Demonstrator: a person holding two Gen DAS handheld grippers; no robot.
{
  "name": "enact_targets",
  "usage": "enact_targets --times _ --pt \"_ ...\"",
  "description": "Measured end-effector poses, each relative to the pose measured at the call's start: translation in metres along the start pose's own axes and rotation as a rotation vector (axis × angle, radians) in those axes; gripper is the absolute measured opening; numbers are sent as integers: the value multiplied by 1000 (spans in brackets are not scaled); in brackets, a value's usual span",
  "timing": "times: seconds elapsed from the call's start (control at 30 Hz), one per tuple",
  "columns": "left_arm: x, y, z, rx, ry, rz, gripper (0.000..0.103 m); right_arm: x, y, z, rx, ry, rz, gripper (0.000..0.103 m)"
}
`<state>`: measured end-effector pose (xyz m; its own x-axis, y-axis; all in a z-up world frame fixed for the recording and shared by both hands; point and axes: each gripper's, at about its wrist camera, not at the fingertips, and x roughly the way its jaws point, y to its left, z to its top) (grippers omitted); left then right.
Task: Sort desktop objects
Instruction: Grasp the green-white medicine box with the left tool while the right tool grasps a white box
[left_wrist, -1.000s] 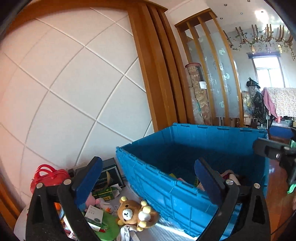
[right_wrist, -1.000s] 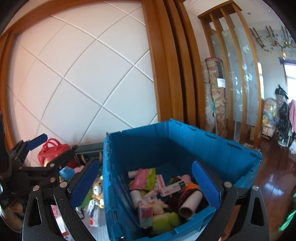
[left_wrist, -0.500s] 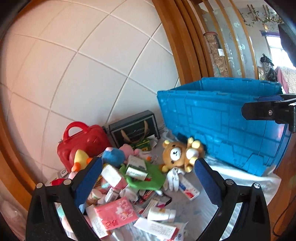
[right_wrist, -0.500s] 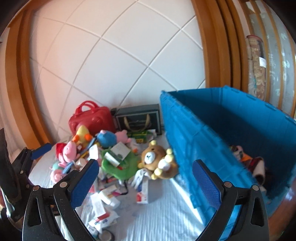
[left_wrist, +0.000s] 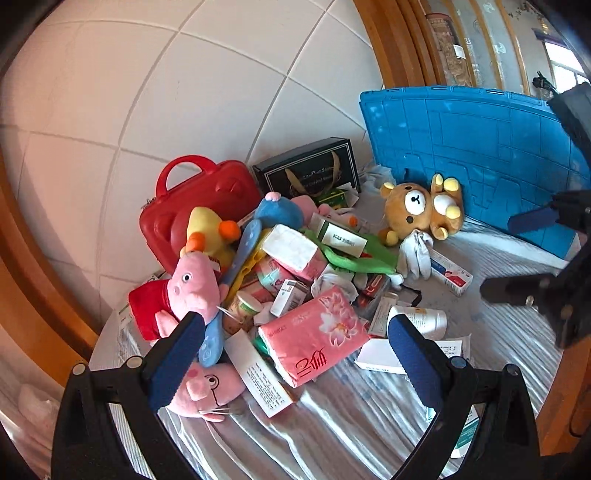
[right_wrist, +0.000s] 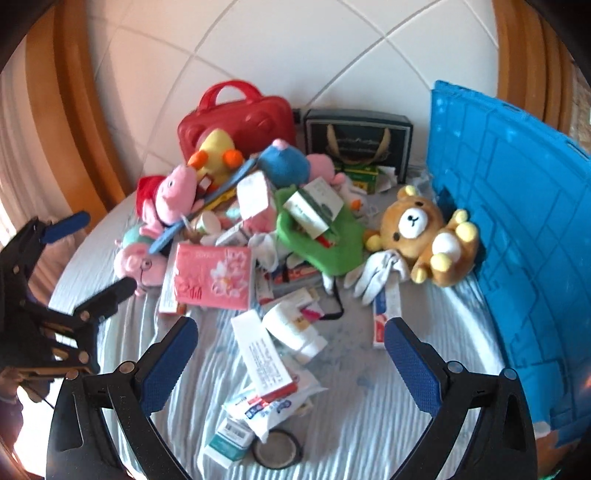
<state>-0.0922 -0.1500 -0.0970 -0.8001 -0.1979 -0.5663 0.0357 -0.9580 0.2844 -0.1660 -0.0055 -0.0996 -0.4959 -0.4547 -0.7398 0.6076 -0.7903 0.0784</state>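
A pile of toys, boxes and packets lies on a cloth-covered table (left_wrist: 332, 435). A pink tissue pack (left_wrist: 314, 336) (right_wrist: 212, 277) lies at its front. A brown bear plush (left_wrist: 421, 210) (right_wrist: 424, 232) leans against the blue crate (left_wrist: 472, 147) (right_wrist: 517, 221). A pink pig plush (left_wrist: 192, 284) (right_wrist: 173, 195), a yellow duck (left_wrist: 207, 229) and a green pouch (right_wrist: 321, 240) sit in the heap. My left gripper (left_wrist: 293, 325) hangs open above the tissue pack. My right gripper (right_wrist: 291, 325) is open over a long white box (right_wrist: 262, 350). Neither holds anything.
A red handled case (left_wrist: 199, 199) and a black gift box (left_wrist: 310, 173) stand against the tiled wall. The crate's side closes off the right. A black ring (right_wrist: 277, 450) and small packets lie near the table's front edge. A wooden frame curves along the left.
Both cameras have swung down and to the left, from the crate's inside to the pile on the table. The jaws of both grippers stayed open and empty.
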Motion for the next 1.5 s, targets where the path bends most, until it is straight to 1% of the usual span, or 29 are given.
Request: enact_targets --times 0.03,0.07,0.1,0.13,0.17,0.2,0.27,0.37,0.5,0.63,0.67,0.7,0.73,0.77,0.83,0.87,0.93,0.97,1.03,1.1,1.17,1.2,1.23,1.3,1.33,1.43,1.5 --pt "3 1 -2 -7 9 9 101 16 7 -4 -32 39 22 100" --pt "6 2 -4 -15 19 10 101 30 12 -8 -65 75 42 95" --pt "8 3 -6 -25 26 3 101 48 17 -12 -99 122 57 93" --pt "10 4 -8 -31 33 -5 101 64 20 -17 -123 171 78 87" --pt "12 4 -10 -34 43 -6 101 80 23 -21 -140 214 95 78" --pt "15 3 -12 -34 54 0 101 96 23 -26 -156 251 97 75" --pt "18 2 -17 -46 71 9 101 119 23 -33 -182 311 103 74" --pt "24 -1 -29 -83 108 -12 101 141 21 -38 -208 376 147 71" --pt "30 -24 -52 -106 182 -78 101 158 21 -42 -246 431 201 66" --pt "28 -67 -72 -80 239 -225 101 163 15 -45 -254 449 229 62" --pt "27 -79 -77 -75 252 -269 99 163 13 -46 -253 451 238 61" --pt "27 -91 -83 -73 267 -307 90 163 12 -47 -255 455 245 61" --pt "27 -102 -89 -74 283 -335 79 162 10 -48 -258 457 253 60" --pt "29 -112 -95 -78 306 -360 72 161 9 -49 -261 456 261 60" --pt "37 -124 -107 -109 367 -398 42 159 8 -52 -271 458 273 60" --pt "42 -125 -114 -143 396 -417 40 157 7 -53 -276 458 278 60" --pt "46 -125 -122 -194 413 -416 39 156 5 -56 -284 459 287 60" --pt "48 -126 -124 -201 428 -409 39 155 3 -57 -284 460 290 60" --pt "51 -130 -133 -190 483 -381 38 155 1 -60 -279 463 296 60" --pt "48 -129 -138 -207 480 -356 38 151 0 -61 -273 456 305 60" --pt "52 -127 -135 -231 479 -350 38 150 -2 -64 -270 457 309 60" --pt "57 -129 -134 -227 485 -344 35 150 -2 -66 -270 459 303 60" --pt "60 -131 -131 -213 479 -332 35 151 -1 -68 -266 464 296 60" --pt "61 -129 -126 -210 484 -337 35 151 -1 -71 -274 451 259 54" --pt "57 -126 -124 -212 470 -337 35 148 -2 -72 -274 442 245 43" --pt "45 -111 -119 -216 445 -322 35 130 -14 -65 -220 403 254 41" --pt "39 -98 -112 -225 419 -318 35 115 -17 -63 -215 372 237 39"
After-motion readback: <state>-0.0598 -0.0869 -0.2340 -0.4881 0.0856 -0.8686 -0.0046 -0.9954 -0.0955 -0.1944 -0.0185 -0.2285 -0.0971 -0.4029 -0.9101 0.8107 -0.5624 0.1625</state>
